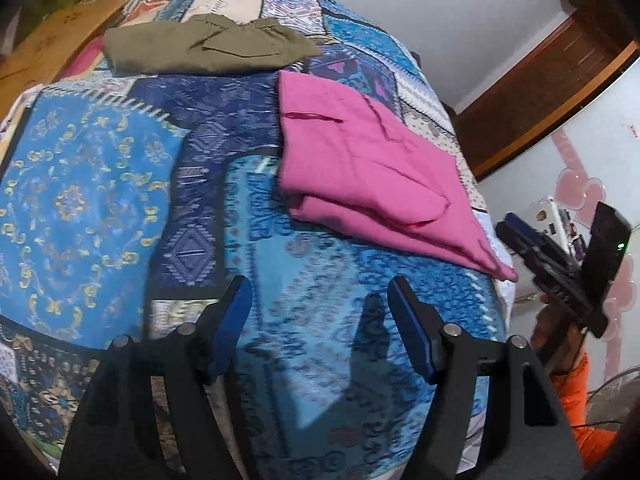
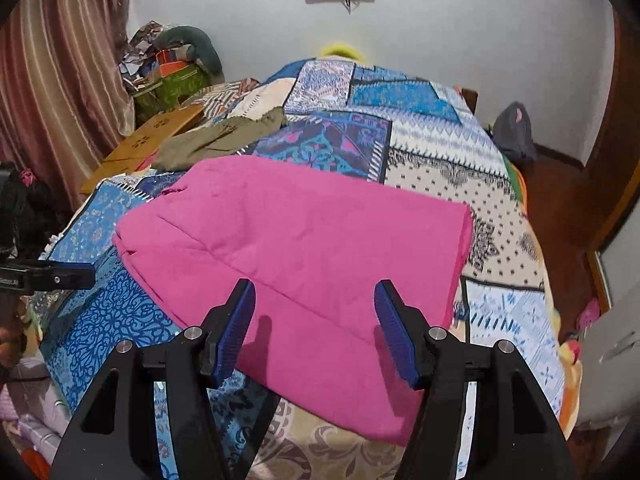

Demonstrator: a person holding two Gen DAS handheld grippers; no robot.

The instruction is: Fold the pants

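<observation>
pink pants [image 2: 304, 240]: matt soft cloth, faintly creased | olive pants [image 1: 208, 46]: matt woven cloth | bedspread [image 1: 80, 200]: printed patchwork cloth | gripper fingers [image 2: 236, 328]: matt black plastic, ribbed blue pads

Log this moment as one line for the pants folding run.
pink pants: folded on bed | olive pants: folded, farther back | left tool: open, empty | right tool: open, above pink pants

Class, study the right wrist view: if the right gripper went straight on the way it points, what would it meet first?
Most likely the folded pink pants: the right gripper, jaws open and empty, points down at them. Depth is uncertain.
</observation>
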